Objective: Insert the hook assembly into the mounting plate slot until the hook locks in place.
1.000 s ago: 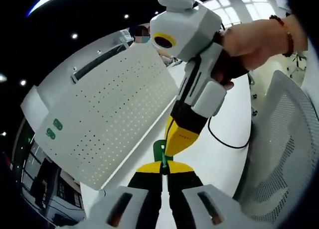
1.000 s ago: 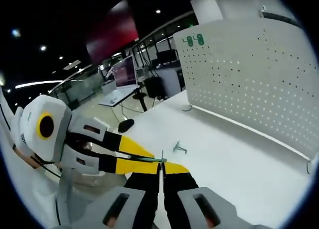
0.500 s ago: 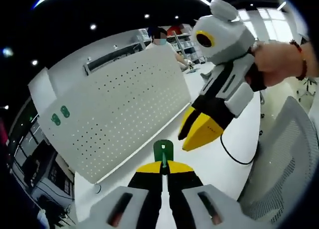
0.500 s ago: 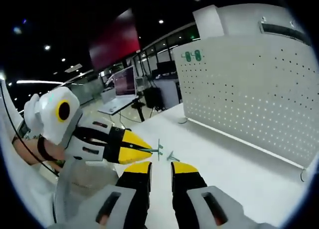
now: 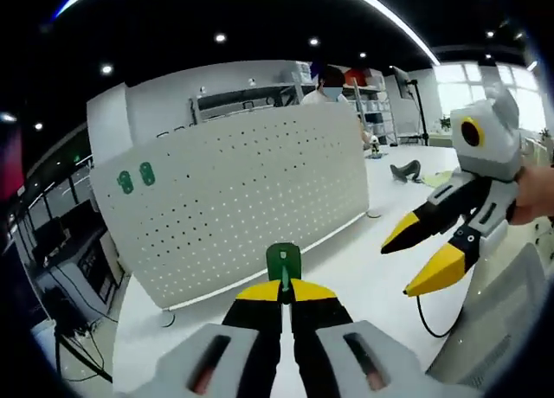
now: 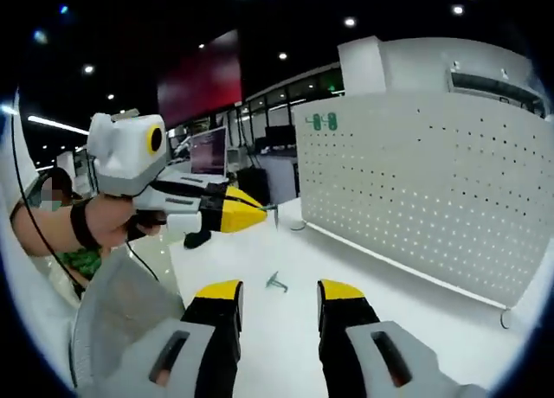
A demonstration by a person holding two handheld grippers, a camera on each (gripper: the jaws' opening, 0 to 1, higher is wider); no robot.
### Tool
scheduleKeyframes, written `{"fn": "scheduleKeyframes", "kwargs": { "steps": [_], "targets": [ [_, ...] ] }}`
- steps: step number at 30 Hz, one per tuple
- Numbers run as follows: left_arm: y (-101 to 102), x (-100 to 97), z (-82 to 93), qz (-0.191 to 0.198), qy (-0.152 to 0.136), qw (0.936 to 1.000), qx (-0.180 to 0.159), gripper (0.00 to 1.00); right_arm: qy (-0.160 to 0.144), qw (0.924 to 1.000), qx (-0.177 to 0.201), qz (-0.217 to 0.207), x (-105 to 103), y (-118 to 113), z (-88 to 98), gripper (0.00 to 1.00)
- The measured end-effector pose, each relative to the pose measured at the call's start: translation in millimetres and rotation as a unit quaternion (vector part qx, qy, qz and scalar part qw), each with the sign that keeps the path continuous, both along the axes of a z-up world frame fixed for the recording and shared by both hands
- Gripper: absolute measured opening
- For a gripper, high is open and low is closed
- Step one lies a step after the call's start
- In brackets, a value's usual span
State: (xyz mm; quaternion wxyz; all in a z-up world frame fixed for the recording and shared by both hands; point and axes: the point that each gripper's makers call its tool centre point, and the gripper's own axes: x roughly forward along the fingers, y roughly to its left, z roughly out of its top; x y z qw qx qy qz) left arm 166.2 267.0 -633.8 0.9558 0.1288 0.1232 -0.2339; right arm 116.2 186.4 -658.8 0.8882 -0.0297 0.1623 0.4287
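A: Green hook piece (image 5: 283,264) sits pinched at the tips of the left gripper (image 5: 283,287), fingers closed on it, up off the white counter (image 5: 363,268).

B: And the right gripper (image 6: 277,287)?

A: Fingers spread wide, nothing between them. In the left gripper view it's held over the counter's right side.

B: Pegboard?

A: White perforated mounting plate (image 5: 234,195) stands upright along the counter's far edge, w/ two green tags (image 5: 135,176) near its top corner. Hook isn't touching it.

B: Anything else on the counter?

A: A small grey-green bracket (image 6: 276,282) lies near the right gripper's tips, prob. a second hook part; too small to tell.
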Motion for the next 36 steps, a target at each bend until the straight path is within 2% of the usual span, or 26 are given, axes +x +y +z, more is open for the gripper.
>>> {"fn": "scheduleKeyframes", "kwargs": {
  "steps": [9, 11, 22, 27, 29, 31, 36],
  "targets": [
    [10, 27.6, 20.7, 0.027, -0.013, 0.9992, -0.028, 0.02, -0.02, 0.9995, 0.016, -0.021, 0, -5, 5.7, 0.39],
    [15, 34.9, 23.0, 0.034, -0.009, 0.9986, -0.04, 0.02, -0.03, 0.999, 0.021, -0.027, 0, -6, 8.7, 0.39],
    [31, 58.0, 41.8, 0.059, -0.025, 0.9962, -0.059, 0.02, -0.023, 0.9985, 0.028, -0.04, -5, -4, 6.7, 0.39],
    [33, 66.5, 45.3, 0.064, -0.022, 0.9954, -0.068, 0.02, -0.023, 0.9982, 0.034, -0.043, -9, -4, 11.6, 0.39],
    [35, 70.7, 47.9, 0.069, -0.02, 0.9941, -0.082, 0.02, -0.025, 0.9981, 0.034, -0.044, -9, -6, 10.9, 0.39],
    [38, 74.1, 50.0, 0.078, -0.02, 0.9929, -0.087, 0.02, -0.012, 0.9983, 0.032, -0.046, -10, -7, 6.7, 0.39],
    [40, 87.0, 58.5, 0.088, -0.026, 0.9914, -0.093, 0.02, -0.007, 0.998, 0.038, -0.049, -12, -9, 5.3, 0.38]
  ]
}}
